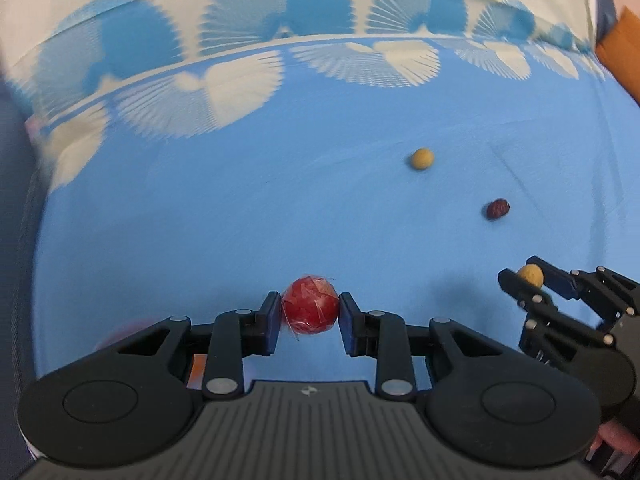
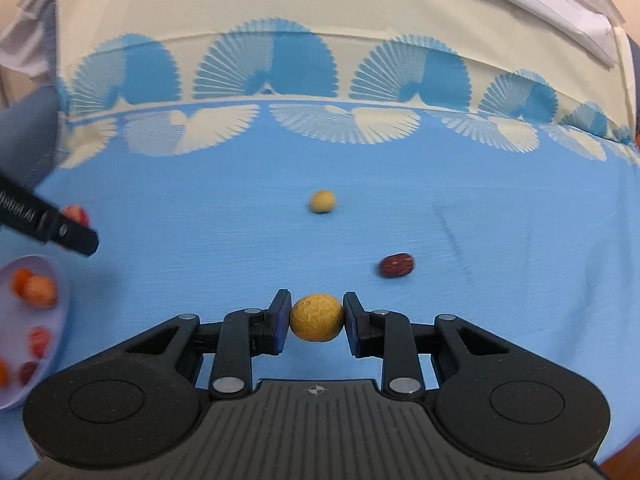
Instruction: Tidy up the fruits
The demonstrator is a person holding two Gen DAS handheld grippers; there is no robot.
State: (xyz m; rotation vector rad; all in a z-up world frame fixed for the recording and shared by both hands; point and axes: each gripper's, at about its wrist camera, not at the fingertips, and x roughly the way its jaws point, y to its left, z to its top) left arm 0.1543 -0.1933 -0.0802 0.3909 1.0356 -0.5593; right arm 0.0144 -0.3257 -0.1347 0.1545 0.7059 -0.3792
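- Gripping a red fruit [image 1: 309, 305] wrapped in clear film, the left tongs [image 1: 309, 312] press their blue pads against both of its sides and hold it above the blue cloth [image 1: 240, 208].
- Right tongs [image 2: 316, 318] are clenched on a rough yellow ball-shaped fruit [image 2: 316, 317], one pad on each side of it, also clear of the cloth.
- From the left wrist view, the right tongs show at the lower right edge with the same yellow fruit between their tips.
- Two fruits lie loose on the cloth, well apart from each other: a second yellow round fruit [image 2: 322, 201] farther off, and a dark red wrinkled oblong fruit [image 2: 396, 265] nearer and to the right.
- A pale lilac bowl [image 2: 60, 312] sits at the left edge of the right wrist view, holding several orange and red fruits [image 2: 38, 290].
- One black finger of the left tongs crosses above that bowl, with the red fruit partly hidden behind it.
- The cloth covering the bench carries a band of cream and blue fan shapes along its far side; both views are slightly blurred.
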